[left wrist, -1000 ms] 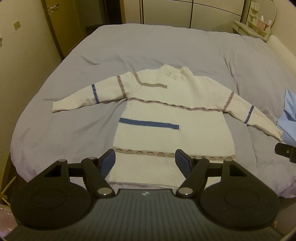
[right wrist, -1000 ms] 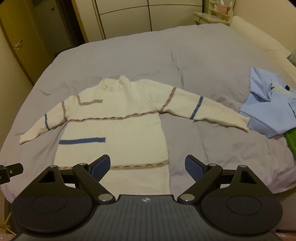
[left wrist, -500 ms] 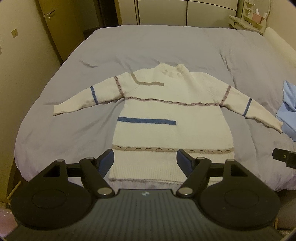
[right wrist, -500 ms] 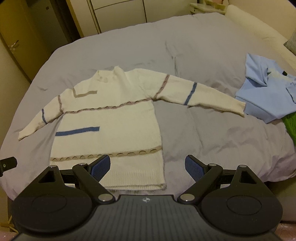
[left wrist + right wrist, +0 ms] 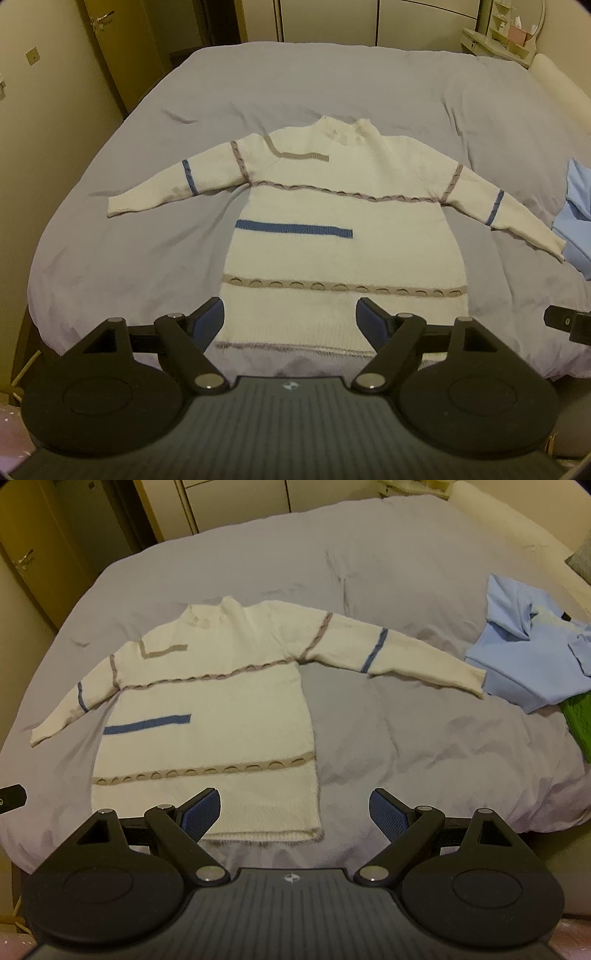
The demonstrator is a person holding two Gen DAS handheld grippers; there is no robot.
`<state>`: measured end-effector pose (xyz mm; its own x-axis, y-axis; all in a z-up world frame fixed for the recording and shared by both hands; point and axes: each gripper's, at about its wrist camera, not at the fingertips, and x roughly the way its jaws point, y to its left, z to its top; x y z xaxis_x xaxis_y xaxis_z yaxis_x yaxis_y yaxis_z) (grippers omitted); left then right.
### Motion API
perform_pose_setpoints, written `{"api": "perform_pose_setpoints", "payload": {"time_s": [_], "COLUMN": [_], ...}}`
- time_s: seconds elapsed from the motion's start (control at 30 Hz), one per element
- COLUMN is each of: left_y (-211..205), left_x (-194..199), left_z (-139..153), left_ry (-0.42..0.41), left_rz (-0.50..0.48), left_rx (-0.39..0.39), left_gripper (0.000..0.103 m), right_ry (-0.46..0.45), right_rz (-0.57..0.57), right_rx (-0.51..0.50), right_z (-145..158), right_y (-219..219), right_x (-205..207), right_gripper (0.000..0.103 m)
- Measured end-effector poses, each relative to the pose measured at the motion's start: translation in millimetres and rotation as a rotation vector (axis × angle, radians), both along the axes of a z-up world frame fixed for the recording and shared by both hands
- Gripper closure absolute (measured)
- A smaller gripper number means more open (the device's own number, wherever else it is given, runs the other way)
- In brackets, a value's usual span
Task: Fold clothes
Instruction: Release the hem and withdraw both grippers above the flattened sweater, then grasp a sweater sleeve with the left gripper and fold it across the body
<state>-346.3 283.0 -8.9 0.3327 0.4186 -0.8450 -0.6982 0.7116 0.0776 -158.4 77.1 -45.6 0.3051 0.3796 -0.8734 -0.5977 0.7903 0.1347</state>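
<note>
Lying flat and face-up on the bed (image 5: 332,81) with both sleeves spread wide, the sweater (image 5: 343,236) is unfolded, while the left gripper (image 5: 290,319) and right gripper (image 5: 295,808) hover spread and empty near its hem, so folding seemingly calls for pinching a sleeve or hem edge.

The green garment (image 5: 578,725) is cut off by the frame edge.

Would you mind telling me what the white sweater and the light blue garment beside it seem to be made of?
The white sweater looks like thick knitted yarn, probably wool or acrylic: matte, with a ribbed hem, fuzzy edge and raised cable-like bands. The light blue garment appears to be a thinner, smooth fabric, perhaps cotton: it creases in soft folds with no visible knit texture.
</note>
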Motion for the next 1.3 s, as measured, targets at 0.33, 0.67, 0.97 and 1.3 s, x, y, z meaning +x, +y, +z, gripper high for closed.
{"api": "perform_pose_setpoints", "payload": {"time_s": [0.33,0.67,0.97,1.3], "left_y": [0.0,43.9,129.1,248.0], "left_x": [5.6,11.1,32.6,56.2], "left_z": [-12.6,-50.5,-111.7,-158.1], "left_ry": [0.019,0.063,0.102,0.069], "left_rz": [0.006,0.048,0.083,0.142], "left_rx": [-0.017,-0.094,-0.203,-0.285], "left_gripper": [0.026,0.025,0.025,0.026], "right_ry": [0.017,0.030,0.071,0.075], "right_rz": [-0.004,0.016,0.013,0.048], "right_rx": [-0.023,-0.058,-0.101,-0.179], "right_z": [-12.6,-40.7,-88.3,-153.3], "right_y": [-0.2,32.9,107.5,249.1], "right_x": [8.9,21.0,45.3,74.1], "right_gripper": [0.013,0.013,0.013,0.016]}}
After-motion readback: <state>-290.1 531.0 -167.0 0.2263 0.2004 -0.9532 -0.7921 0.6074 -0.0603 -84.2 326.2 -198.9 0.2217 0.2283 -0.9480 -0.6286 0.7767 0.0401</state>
